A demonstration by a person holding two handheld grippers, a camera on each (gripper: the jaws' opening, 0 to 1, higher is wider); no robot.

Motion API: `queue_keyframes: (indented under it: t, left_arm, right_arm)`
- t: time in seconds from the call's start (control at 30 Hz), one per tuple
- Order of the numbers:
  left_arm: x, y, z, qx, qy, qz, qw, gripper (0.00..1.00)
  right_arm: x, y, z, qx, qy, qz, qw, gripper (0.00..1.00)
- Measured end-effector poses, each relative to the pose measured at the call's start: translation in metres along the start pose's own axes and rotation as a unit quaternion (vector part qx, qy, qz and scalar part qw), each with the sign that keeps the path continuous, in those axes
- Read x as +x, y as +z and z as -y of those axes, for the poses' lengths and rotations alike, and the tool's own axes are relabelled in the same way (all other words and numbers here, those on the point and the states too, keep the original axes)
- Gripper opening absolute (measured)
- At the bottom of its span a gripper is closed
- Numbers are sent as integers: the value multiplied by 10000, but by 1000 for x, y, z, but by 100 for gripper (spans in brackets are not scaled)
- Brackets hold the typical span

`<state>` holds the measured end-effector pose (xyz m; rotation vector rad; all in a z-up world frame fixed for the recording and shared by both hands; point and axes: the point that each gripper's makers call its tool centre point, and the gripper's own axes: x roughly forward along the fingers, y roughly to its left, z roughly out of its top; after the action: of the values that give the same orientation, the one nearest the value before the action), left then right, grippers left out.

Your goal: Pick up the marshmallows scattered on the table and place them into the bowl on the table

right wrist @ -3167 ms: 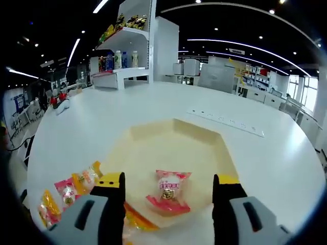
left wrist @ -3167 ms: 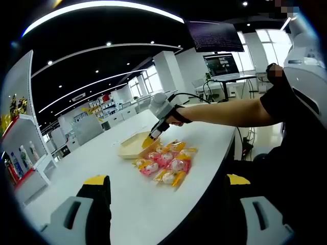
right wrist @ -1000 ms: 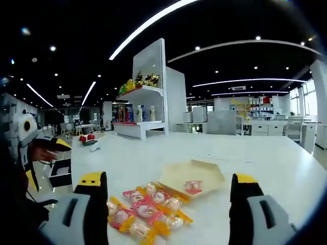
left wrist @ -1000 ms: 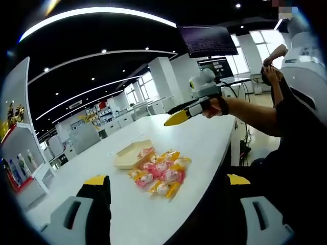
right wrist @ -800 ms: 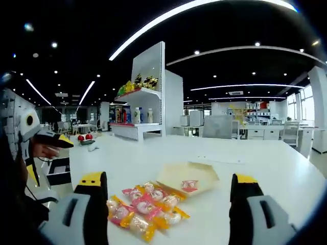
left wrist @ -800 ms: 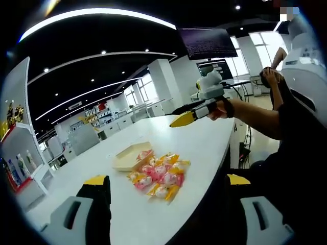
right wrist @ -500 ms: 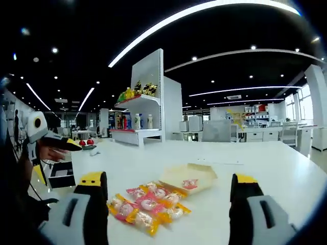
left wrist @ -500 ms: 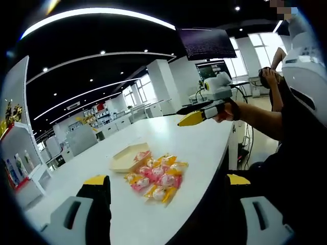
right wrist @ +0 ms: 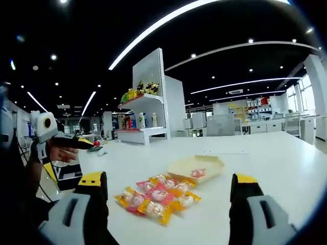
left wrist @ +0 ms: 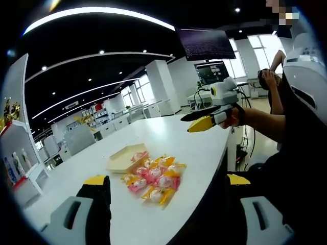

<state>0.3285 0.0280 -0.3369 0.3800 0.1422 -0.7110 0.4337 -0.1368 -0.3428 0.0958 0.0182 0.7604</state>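
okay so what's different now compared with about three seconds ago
The right gripper has lifted off the bowl and pulled back toward the table's near edge, jaws open and empty. One wrapped marshmallow lies in the bowl as before; the pile of marshmallows beside it and the open left gripper look unchanged.

Probably open-plan office: desks [right wrist: 265, 126], monitors [left wrist: 213, 72]
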Motion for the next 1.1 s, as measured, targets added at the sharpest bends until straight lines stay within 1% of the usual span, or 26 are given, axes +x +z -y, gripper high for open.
queue_keyframes:
  t: [0.13, 0.23, 0.4, 0.5, 0.6, 0.73, 0.9, 1.1]
  left_arm:
    - [0, -1, 2, 9, -16, -8, 10000, 91]
    - [1, -3, 2, -1, -18, -24, 10000, 90]
    - [0, -5, 2, -15, -2, -57, 10000, 90]
    - [-2, -2, 4, 7, -47, -16, 10000, 90]
    - [-2, 0, 5, 41, -59, 10, 10000, 90]
    - [-1, -2, 3, 29, -40, -30, 10000, 90]
    - [-1, -2, 4, 42, -55, -35, 10000, 90]
    - [0, -3, 5, 54, -69, -46, 10000, 90]
  right_arm:
    - [-5, -8, -6, 83, 119, -40, 9999, 97]
    - [-10, -13, -3, 130, 111, -80, 9998, 97]
    - [-19, -14, 1, 195, 60, -64, 9998, 97]
    - [-21, -16, 6, 218, 9, -67, 9997, 97]
    - [-23, -18, 7, 222, -26, -70, 9997, 97]
    - [-22, -23, 7, 229, -24, -151, 9996, 97]
    - [-21, -22, 5, 146, -18, -176, 9997, 97]
    - [-21, -22, 4, 151, -4, -165, 9997, 97]
